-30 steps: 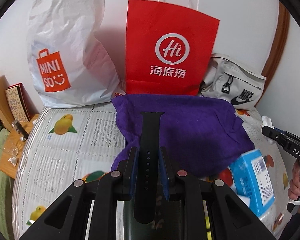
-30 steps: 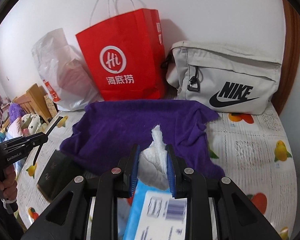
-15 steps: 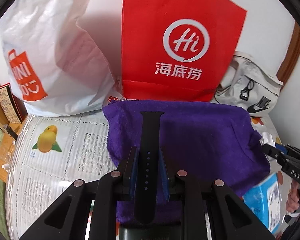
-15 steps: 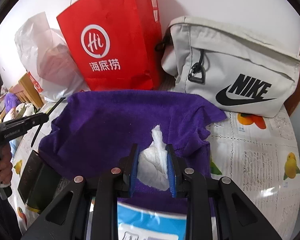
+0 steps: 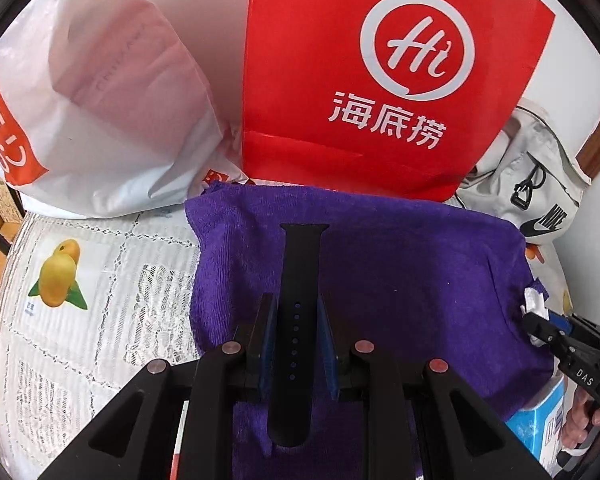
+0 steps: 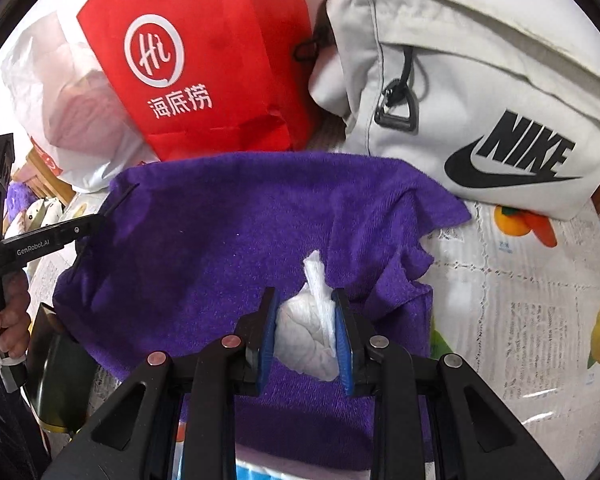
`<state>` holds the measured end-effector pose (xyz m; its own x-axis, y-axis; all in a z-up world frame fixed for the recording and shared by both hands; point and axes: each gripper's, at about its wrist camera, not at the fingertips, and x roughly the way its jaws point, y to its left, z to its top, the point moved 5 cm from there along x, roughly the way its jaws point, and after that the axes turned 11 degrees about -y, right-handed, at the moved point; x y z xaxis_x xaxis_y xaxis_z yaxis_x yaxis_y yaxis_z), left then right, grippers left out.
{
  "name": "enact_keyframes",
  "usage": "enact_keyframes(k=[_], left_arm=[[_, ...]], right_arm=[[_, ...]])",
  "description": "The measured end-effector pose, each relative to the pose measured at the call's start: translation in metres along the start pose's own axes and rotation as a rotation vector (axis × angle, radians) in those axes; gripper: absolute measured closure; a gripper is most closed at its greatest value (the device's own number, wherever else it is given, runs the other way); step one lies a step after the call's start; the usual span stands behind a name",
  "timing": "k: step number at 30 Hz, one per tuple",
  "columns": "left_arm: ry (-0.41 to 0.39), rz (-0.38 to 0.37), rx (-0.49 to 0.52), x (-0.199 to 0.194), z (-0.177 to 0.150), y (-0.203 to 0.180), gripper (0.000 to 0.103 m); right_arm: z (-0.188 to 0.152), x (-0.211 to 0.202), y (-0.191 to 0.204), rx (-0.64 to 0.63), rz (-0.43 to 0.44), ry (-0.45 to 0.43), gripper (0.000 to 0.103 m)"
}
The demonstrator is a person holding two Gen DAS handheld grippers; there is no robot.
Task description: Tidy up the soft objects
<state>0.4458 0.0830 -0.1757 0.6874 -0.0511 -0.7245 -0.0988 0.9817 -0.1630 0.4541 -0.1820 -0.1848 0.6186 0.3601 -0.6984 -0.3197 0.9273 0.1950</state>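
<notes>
The left gripper [image 5: 296, 340] is clamped on a black watch strap [image 5: 298, 308], which runs straight up between the blue pads toward 12 o'clock and hangs out below them toward 6. The right gripper [image 6: 306, 332] is pinched on a crumpled white tissue [image 6: 312, 328], its twisted tip poking up at 12 o'clock. Both loads sit over a purple towel [image 6: 228, 236] spread on the lace-covered, fruit-print table [image 5: 100, 276].

From the left wrist view, a red paper bag [image 5: 372, 80] stands at 12 o'clock touching the towel's far edge, and a white plastic shopping bag [image 5: 112, 92] leans at 10 o'clock with something pinkish showing through its wall; what it is cannot be told. A grey Nike pouch [image 6: 480, 100] lies at 2 o'clock, zipped, contents hidden. A blue tissue pack [image 5: 540, 428] sits at 4 o'clock, partly under the towel's edge. In the right wrist view a dark box [image 6: 60, 380] lies at 8 o'clock beside the towel.
</notes>
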Motion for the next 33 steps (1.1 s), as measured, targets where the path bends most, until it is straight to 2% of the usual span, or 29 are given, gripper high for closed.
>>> enact_keyframes(k=[9, 11, 13, 16, 17, 18, 20, 22, 24, 29, 33], left_arm=[[0.026, -0.003, -0.011, 0.01, 0.002, 0.0, 0.082], [0.034, 0.004, -0.015, 0.01, 0.002, 0.0, 0.082], [0.051, 0.025, -0.023, 0.013, 0.001, 0.003, 0.072], [0.043, 0.029, -0.024, 0.009, 0.001, 0.006, 0.069], [0.043, 0.032, -0.022, 0.007, 0.002, 0.007, 0.065], [0.037, 0.036, -0.023, 0.003, 0.003, 0.007, 0.059], [0.027, 0.038, -0.024, -0.004, 0.003, 0.009, 0.055], [0.018, 0.048, -0.024, -0.015, 0.004, 0.011, 0.054], [0.0, 0.059, -0.021, -0.027, 0.003, 0.012, 0.051], [-0.05, 0.066, -0.013, -0.066, -0.006, 0.016, 0.051], [-0.068, 0.048, -0.017, -0.102, -0.017, 0.018, 0.051]], right_arm=[[-0.003, 0.006, 0.0, 0.007, 0.007, 0.026, 0.072], [-0.003, 0.005, 0.0, 0.009, 0.013, 0.02, 0.067], [-0.003, 0.005, -0.001, 0.013, 0.018, 0.024, 0.05], [-0.001, 0.002, -0.003, 0.022, 0.015, 0.012, 0.047], [0.0, 0.0, -0.003, 0.023, 0.013, 0.009, 0.044], [0.001, -0.002, -0.003, 0.026, 0.006, 0.006, 0.04], [0.003, -0.009, -0.005, 0.033, -0.004, -0.008, 0.035], [0.004, -0.018, -0.005, 0.046, -0.017, -0.022, 0.026], [0.004, -0.029, -0.003, 0.054, -0.036, -0.038, 0.023], [0.001, -0.057, 0.008, 0.011, -0.109, -0.048, 0.023], [-0.009, -0.086, 0.027, -0.023, -0.071, -0.09, 0.023]])
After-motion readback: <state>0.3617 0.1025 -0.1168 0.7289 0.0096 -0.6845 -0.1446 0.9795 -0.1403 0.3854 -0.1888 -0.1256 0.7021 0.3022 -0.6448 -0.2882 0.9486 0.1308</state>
